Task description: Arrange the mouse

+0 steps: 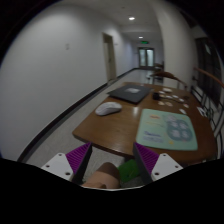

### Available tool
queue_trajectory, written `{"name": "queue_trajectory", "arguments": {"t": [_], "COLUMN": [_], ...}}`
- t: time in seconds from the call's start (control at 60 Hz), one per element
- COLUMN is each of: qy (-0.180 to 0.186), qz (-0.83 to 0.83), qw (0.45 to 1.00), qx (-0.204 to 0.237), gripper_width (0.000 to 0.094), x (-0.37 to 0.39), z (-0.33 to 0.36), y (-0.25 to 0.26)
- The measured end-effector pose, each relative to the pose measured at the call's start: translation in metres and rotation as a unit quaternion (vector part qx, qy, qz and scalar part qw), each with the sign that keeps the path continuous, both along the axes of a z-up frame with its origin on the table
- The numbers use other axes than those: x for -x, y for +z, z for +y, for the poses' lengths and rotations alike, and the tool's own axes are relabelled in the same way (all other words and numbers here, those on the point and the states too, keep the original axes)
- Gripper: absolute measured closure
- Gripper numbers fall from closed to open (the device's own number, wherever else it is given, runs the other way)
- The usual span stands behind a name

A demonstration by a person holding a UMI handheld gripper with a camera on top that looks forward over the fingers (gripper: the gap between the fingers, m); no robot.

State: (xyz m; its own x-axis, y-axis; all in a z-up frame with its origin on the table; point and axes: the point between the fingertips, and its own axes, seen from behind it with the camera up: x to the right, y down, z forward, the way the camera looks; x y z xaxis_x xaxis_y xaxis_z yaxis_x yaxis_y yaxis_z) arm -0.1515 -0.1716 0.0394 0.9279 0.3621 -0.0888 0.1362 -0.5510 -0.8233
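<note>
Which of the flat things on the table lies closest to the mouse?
The dark mouse pad beyond the white mouse, which lies just off its near corner. The pale green mat lies farther right. The gripper is open.

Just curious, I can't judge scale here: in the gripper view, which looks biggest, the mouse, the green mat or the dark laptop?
1. Green mat, nearest, so perhaps flattered.
2. Dark laptop, farther away.
3. Mouse, clearly smallest.

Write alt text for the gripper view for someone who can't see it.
The open gripper hovers short of a wooden table in a long corridor. On the table lie a white mouse, a dark laptop beyond it, and a pale green mat beside them.
</note>
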Motion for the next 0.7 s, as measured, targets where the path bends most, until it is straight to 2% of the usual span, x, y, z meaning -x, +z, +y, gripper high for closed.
{"name": "queue_trajectory", "arguments": {"t": [0.067,0.117,0.217,0.333,0.417,0.7], "qy": [0.060,0.070,0.041,0.032,0.010,-0.041], "qz": [-0.020,-0.025,-0.030,-0.029,-0.047,-0.048], "qw": [0.998,0.997,0.999,0.999,0.999,0.998], "qx": [0.008,0.007,0.016,0.029,0.012,0.019], "gripper_width": [0.0093,0.0084,0.0086,0.0065,0.0084,0.0088], "x": [0.011,0.006,-0.006,-0.016,-0.032,-0.078], "z": [-0.010,-0.009,0.001,0.003,0.013,0.005], "y": [-0.006,-0.012,-0.023,-0.033,-0.023,0.004]}}
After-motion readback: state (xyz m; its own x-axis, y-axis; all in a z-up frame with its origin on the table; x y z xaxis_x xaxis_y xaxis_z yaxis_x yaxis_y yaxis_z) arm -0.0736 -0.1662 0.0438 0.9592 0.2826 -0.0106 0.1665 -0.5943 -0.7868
